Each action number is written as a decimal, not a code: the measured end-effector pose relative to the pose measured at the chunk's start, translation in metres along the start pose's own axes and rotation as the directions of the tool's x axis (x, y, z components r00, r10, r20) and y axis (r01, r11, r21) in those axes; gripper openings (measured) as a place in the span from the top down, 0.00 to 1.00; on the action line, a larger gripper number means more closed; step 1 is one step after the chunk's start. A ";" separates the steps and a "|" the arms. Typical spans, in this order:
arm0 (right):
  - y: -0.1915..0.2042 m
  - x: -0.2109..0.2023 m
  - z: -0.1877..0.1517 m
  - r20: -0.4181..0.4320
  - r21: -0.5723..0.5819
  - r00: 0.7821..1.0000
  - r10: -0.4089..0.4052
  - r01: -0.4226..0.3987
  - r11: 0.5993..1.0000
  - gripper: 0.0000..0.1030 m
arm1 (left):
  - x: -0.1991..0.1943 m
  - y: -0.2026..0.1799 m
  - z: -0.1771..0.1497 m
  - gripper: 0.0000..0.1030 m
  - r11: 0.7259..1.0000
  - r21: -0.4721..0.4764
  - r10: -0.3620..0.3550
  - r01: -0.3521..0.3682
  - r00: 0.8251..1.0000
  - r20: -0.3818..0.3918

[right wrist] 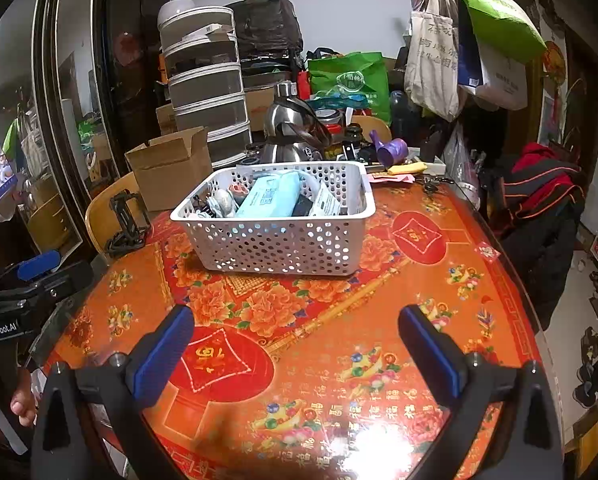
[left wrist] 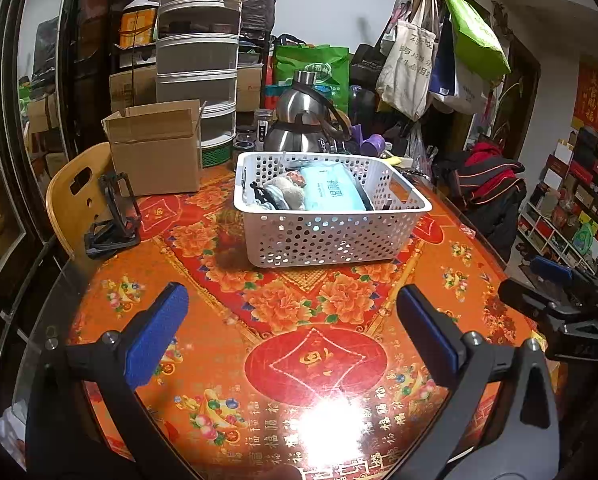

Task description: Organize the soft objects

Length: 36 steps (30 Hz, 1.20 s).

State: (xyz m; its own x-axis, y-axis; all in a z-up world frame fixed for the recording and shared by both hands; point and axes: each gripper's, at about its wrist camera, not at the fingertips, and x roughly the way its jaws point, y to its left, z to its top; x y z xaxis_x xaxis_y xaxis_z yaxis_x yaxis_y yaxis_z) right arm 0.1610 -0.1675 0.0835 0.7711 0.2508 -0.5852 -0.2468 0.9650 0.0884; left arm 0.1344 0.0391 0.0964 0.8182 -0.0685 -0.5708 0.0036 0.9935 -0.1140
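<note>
Both grippers hover low over the near edge of the bench [left wrist: 227, 344], jaws spread wide and holding nothing: the left gripper [left wrist: 293, 332] and the right gripper [right wrist: 297, 350] each face the white basket [left wrist: 339, 236], which sits toward the far middle of the bench. The soft things lie inside it: a pale blue tissue pack [left wrist: 331, 190] lengthwise down the centre, a small grey plush toy [left wrist: 289, 192] to its left, and dark items tucked at both sides. No soft thing seems left on the bare bench, so the sorting looks nearly done. Any further tidying should come from above the rim, jaws closing gently across the pack's narrow width, without nudging the light basket.
</note>
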 end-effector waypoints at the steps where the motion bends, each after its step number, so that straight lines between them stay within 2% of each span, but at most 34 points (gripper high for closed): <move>1: 0.000 0.000 0.000 0.001 0.000 1.000 -0.001 0.001 1.000 0.01 | 0.000 0.000 0.000 0.00 1.000 0.002 0.003 -0.003 1.000 0.001; 36: -0.003 -0.012 -0.001 0.006 0.004 1.000 0.000 0.000 1.000 0.01 | -0.004 -0.007 -0.008 0.00 1.000 0.015 0.017 -0.017 1.000 0.000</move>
State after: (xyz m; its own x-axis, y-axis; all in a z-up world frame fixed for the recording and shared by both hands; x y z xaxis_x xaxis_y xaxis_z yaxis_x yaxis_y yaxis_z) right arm 0.1519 -0.1731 0.0895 0.7748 0.2514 -0.5801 -0.2448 0.9653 0.0914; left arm 0.1262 0.0312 0.0927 0.8183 -0.0515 -0.5725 -0.0018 0.9957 -0.0921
